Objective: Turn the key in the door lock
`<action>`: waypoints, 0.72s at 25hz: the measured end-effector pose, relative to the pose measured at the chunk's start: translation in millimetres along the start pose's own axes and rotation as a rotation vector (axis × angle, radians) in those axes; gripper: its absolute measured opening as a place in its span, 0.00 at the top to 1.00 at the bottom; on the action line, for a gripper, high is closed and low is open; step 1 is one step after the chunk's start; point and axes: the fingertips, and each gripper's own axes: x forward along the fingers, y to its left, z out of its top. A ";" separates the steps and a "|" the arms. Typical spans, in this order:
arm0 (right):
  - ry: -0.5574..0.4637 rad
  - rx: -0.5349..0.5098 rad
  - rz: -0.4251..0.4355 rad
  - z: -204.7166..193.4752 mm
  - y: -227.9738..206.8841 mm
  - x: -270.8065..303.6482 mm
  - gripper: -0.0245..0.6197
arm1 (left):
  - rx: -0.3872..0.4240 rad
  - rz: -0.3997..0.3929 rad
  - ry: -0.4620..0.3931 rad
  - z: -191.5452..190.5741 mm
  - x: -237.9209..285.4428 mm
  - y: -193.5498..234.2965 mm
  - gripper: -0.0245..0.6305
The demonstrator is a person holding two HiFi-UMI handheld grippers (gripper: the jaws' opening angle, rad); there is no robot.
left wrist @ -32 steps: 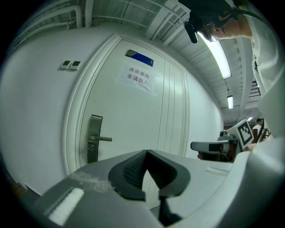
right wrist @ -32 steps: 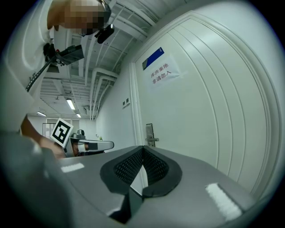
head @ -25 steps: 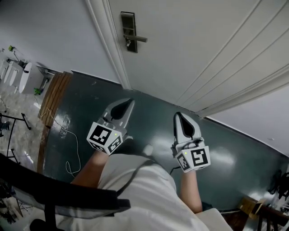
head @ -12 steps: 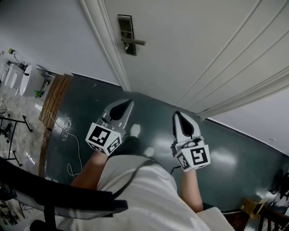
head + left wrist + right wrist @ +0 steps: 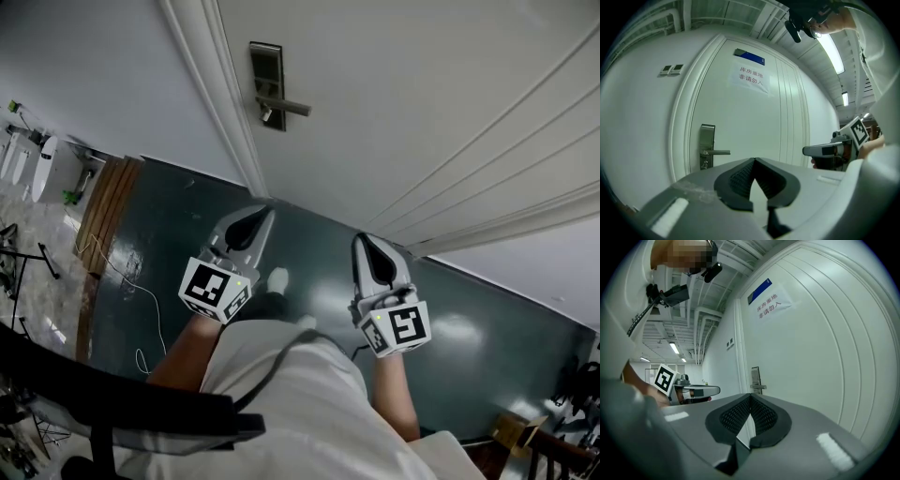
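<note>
The white door (image 5: 422, 103) has a steel lock plate (image 5: 267, 84) with a lever handle, and a small key (image 5: 267, 114) hangs just under the lever. Both grippers are held side by side above the dark floor, well short of the door. My left gripper (image 5: 270, 213) points roughly at the door frame, shut and empty. To its right, my right gripper (image 5: 363, 240) is also shut with nothing in it. From the left gripper view the lock plate (image 5: 707, 146) and key (image 5: 705, 164) lie left of the closed jaw tips (image 5: 753, 160). In the right gripper view the lock plate (image 5: 755, 377) stands beyond the tips (image 5: 750, 395).
The door frame (image 5: 220, 94) runs down to the dark green floor (image 5: 187, 225). A white cable (image 5: 141, 300) and a wooden strip (image 5: 103, 202) lie at the left. A paper sign (image 5: 751, 77) hangs on the door, with wall switches (image 5: 670, 69) beside the frame.
Both grippers have moved together a little toward the door with the person. A shoe has come into view below the left gripper. The jaws have stayed shut.
</note>
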 end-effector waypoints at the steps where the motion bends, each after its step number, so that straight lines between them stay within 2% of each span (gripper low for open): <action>1: 0.003 0.000 0.000 0.5 -1.4 9.4 0.95 | -0.002 -0.006 0.002 -0.6 5.1 7.5 0.95; 8: 0.025 0.005 -0.018 -0.2 -11.1 70.3 0.95 | 0.036 -0.015 0.030 -5.0 36.4 59.7 0.95; 15: 0.046 0.030 -0.035 -4.8 -12.4 117.5 0.95 | 0.171 0.014 0.072 -13.4 57.6 114.8 0.95; 18: 0.050 0.021 -0.034 -3.2 -8.5 136.0 0.95 | 0.176 0.007 0.073 -13.9 65.0 130.5 0.95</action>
